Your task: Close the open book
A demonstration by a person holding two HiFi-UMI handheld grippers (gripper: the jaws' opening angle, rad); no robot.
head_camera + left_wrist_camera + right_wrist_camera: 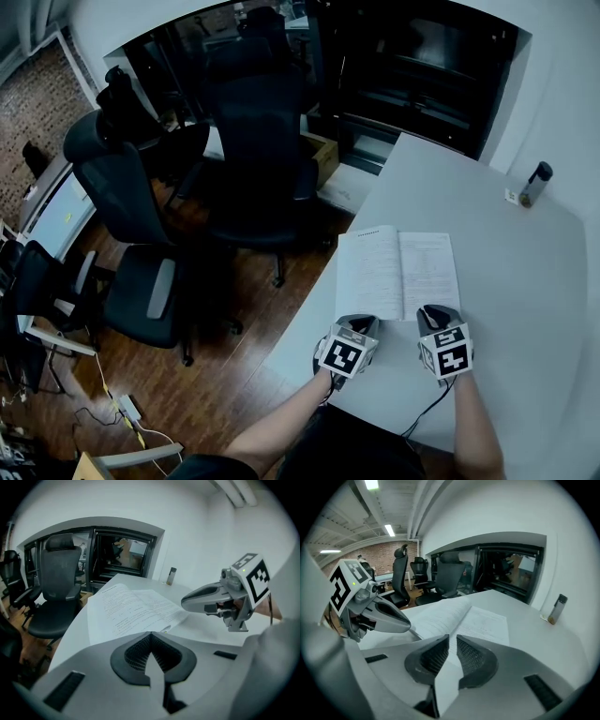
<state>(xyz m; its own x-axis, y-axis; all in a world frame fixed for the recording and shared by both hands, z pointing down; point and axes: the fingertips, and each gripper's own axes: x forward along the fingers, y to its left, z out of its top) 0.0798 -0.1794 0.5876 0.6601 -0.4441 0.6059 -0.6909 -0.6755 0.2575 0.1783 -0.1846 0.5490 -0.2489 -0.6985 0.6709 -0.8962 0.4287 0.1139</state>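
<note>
My left tool (151,638) is closed, its ribbed pads meeting at the tip with nothing between them, and it points down at the pale surface (525,309) just short of the near edge of the left page. My right tool (452,639), level with it on the other side, has its pads all but together, with only a thin slit between them, and it too is empty. Its tip sits at the near edge of the right page, though I cannot tell whether either tool touches the paper. The book (398,272) lies open and flat just beyond both tools. Its two printed pages face up and its spine runs away from me, with the left page close to the surface's left edge. The left gripper view shows the right tool beside the book's near right corner, and the right gripper view shows the left tool at the near left corner. A person's bare forearms (473,431) reach in from below to hold the tools. Well apart from the book, a dark bottle (536,184) stands upright at the far right of the surface, near the white wall. Off the left edge, black office chairs (262,141) crowd a wooden floor (225,375), and a cardboard box (323,155) sits behind them.
</note>
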